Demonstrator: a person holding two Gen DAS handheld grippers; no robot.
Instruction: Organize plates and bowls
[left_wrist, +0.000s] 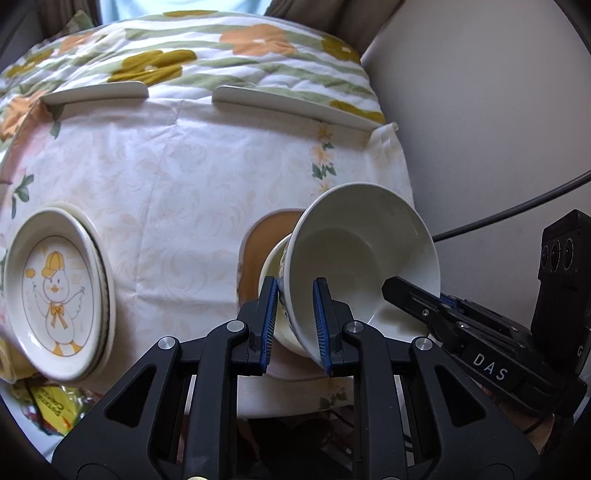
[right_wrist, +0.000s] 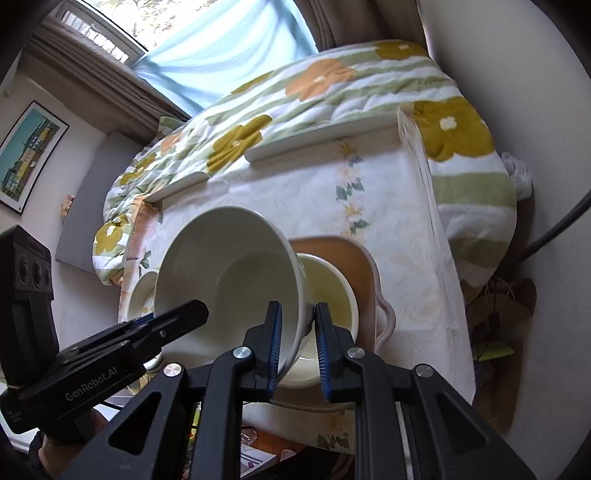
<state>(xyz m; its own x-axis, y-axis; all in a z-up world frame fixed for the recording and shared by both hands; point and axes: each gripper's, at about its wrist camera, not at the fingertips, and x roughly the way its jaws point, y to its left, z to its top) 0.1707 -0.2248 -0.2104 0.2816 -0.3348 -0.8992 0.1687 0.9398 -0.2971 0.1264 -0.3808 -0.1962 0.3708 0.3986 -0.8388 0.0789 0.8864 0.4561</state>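
Both claws pinch opposite rim edges of the white bowl (left_wrist: 364, 254), tilted above a smaller bowl (right_wrist: 332, 291) on the tan tray (right_wrist: 354, 254), likely to nest them. The left gripper (left_wrist: 295, 317) view alone shows the duck plate (left_wrist: 55, 288) stack; the right gripper (right_wrist: 298, 347) view shows the smaller bowl's inside.

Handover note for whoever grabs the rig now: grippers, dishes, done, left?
Left gripper: shut on the white bowl, rim between the fingers.
Right gripper: shut on the same bowl's opposite rim.
White bowl is tilted, over the smaller bowl on the tan tray.
Done: plates stacked at table's left, duck plate on top.
Left: probably nest the white bowl with the smaller bowl, then release.
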